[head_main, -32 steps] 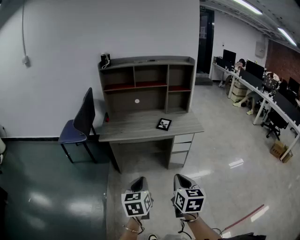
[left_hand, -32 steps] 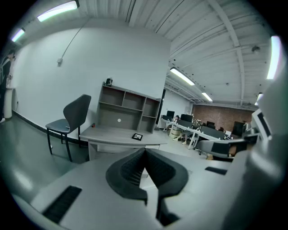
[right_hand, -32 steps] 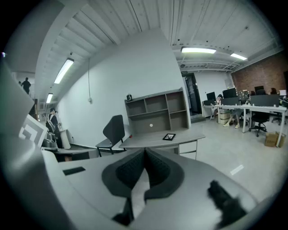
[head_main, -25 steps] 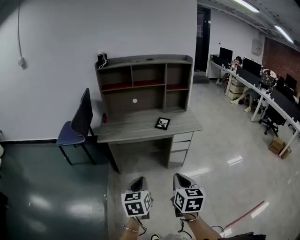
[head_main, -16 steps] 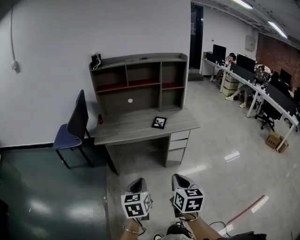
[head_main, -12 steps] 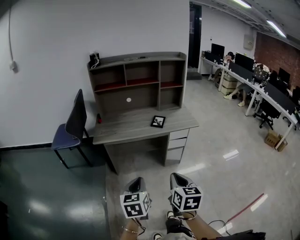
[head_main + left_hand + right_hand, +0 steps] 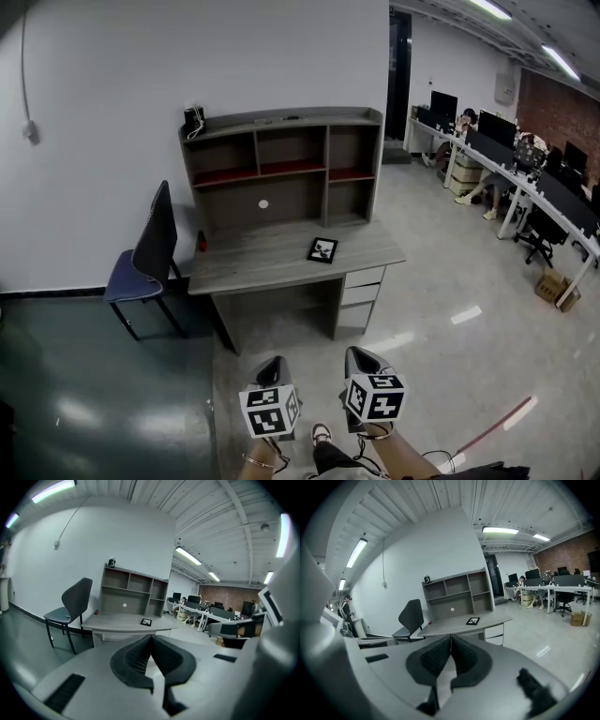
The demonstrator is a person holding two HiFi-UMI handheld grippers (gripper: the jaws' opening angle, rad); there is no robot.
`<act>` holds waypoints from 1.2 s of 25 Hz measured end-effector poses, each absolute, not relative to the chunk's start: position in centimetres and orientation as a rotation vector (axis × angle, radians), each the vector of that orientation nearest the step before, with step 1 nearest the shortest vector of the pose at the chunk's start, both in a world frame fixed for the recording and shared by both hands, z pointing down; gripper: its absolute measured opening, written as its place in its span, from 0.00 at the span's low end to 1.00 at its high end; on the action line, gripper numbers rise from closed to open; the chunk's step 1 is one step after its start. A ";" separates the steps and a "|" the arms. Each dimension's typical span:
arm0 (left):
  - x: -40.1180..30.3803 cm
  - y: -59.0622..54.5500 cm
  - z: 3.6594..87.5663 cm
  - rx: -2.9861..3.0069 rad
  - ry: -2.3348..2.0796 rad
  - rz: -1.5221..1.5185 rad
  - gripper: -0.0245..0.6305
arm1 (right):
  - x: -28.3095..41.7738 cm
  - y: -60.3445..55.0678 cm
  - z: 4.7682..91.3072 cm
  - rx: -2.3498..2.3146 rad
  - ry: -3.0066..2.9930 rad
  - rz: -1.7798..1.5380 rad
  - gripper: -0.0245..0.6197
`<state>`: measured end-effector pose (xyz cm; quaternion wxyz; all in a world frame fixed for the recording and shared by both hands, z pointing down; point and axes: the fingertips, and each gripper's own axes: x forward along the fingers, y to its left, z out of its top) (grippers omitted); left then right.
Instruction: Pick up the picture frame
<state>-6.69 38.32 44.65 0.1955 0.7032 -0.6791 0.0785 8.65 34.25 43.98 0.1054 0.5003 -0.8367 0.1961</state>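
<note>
You are in the approach step: nothing is grasped yet. The picture frame (image 7: 322,250) lies flat on the counter (image 7: 253,265), on the counter's right half above its drawers and in front of the shelf unit (image 7: 283,164) that stands along the counter's back. Your left tongs (image 7: 274,364) and right tongs (image 7: 362,356) hang side by side over the floor, well short of the counter's front edge. Both pairs are pressed together with nothing between them; each gripper view shows the ribbed pads meeting tip to tip.

The next move, as I judge it, calls for closing the rest of the way to the counter and spreading one pair of tongs before you reach in. A flat frame gives little edge to pinch, so plan to come in low at one side of it.

Against the earliest frame, the counter looks slightly larger and a shoe (image 7: 321,433) now shows below the tongs, so you have stepped toward the counter. The frame keeps its spot on the counter, and the tongs have stayed closed.
</note>
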 end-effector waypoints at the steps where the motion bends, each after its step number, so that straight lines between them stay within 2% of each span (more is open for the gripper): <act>1: -6.9 37.9 44.5 1.970 -1.910 0.225 0.06 | 8.3 33.8 44.0 1.465 -2.471 0.584 0.09; 30: -8.1 15.9 44.5 1.965 -1.937 0.305 0.05 | 7.1 12.1 44.2 1.438 -2.493 0.638 0.09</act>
